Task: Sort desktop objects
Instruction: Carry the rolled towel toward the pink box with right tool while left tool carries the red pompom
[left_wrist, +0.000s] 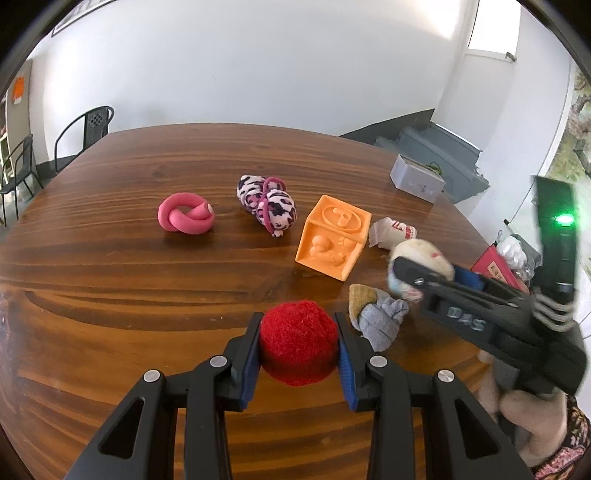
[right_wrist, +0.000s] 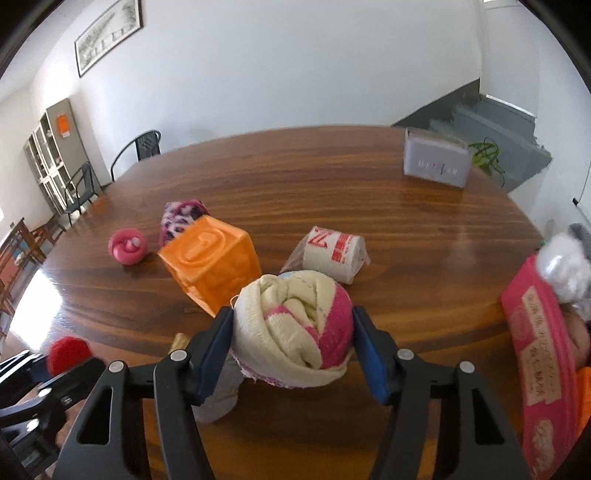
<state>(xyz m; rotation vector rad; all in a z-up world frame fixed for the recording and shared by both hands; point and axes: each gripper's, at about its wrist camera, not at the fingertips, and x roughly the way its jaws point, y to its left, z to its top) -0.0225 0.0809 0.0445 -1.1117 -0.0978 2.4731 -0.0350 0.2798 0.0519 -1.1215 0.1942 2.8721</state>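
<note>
left tool (left_wrist: 299, 345): clamped on red pompom (left_wrist: 298, 341), low over bench (left_wrist: 147, 280) | right tool (right_wrist: 293, 338): gripping rolled cream-pink sock (right_wrist: 293, 328) near orange cube (right_wrist: 212, 258) | advice: keep both grips firm, carry clear of grey sock (left_wrist: 382, 321), set down gently

Right gripper (left_wrist: 397, 271) body reads perhaps "D4S".

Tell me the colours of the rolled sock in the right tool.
Cream with pink patches on the rolled sock; clearest in the right wrist view.
</note>
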